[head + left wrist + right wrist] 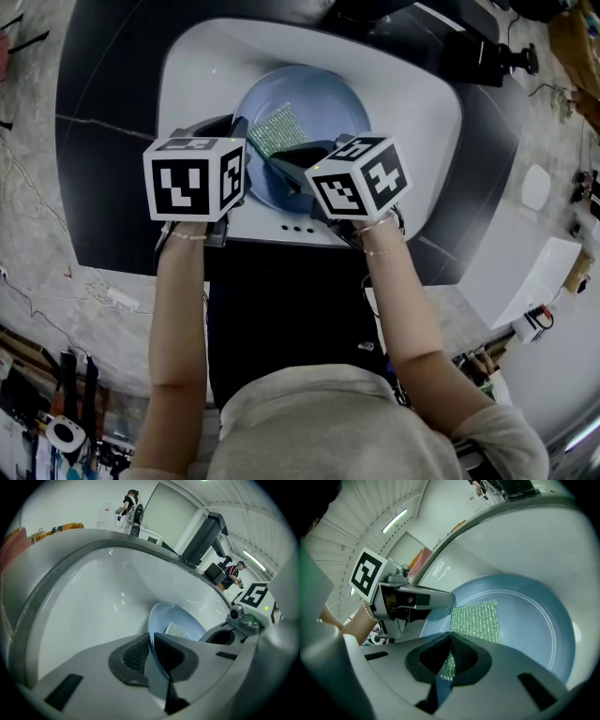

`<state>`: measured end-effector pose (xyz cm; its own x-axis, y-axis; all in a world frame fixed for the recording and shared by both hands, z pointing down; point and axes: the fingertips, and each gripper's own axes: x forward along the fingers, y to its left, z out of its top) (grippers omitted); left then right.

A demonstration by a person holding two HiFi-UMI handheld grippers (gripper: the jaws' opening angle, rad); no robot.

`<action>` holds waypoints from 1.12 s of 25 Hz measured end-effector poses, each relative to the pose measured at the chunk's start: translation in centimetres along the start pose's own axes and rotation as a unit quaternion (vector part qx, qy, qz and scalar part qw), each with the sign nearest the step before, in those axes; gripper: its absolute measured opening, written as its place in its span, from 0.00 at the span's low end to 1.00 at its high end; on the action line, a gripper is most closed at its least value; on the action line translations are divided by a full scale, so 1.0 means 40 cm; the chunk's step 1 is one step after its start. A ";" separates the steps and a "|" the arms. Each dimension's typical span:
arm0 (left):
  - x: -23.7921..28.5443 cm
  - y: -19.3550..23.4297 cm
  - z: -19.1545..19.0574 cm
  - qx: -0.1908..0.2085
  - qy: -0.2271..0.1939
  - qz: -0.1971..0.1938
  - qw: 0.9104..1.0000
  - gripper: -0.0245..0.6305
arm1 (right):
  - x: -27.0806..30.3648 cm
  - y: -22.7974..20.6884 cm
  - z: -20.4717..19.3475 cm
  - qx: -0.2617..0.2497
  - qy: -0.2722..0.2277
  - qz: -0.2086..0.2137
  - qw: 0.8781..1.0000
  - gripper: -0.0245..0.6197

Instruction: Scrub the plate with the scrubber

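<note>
- right gripper (450,641): jaws pinched together on the near edge of the green mesh scrubber (476,620)
- scrubber lies flat on the blue plate (534,620)
- plate sits in the white sink (525,545)
- left gripper (440,599) meets the plate's left rim

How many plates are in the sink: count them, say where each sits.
1. The blue plate sits in the white sink, its rim clamped by the left gripper. Another beneath it could be hidden.
</note>
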<state>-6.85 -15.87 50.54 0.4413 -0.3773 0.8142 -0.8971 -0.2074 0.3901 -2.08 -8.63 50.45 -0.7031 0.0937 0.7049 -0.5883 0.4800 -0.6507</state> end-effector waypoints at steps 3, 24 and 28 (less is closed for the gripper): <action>0.000 -0.001 0.000 -0.002 -0.001 0.000 1.000 0.09 | 0.003 -0.010 0.019 0.004 -0.010 -0.002 1.000 0.06; 0.009 0.011 -0.013 -0.027 0.005 -0.001 1.000 0.09 | -0.038 -0.160 0.059 0.045 -0.050 -0.061 0.996 0.06; 0.011 0.013 -0.014 -0.025 0.006 0.000 1.000 0.09 | -0.060 -0.181 0.031 0.061 -0.046 -0.072 0.994 0.06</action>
<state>-7.14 -15.66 51.34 0.4410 -0.3668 0.8191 -0.8973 -0.1615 0.4108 3.38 -13.41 53.14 -0.6388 -0.0516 0.7676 -0.7257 0.3719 -0.5789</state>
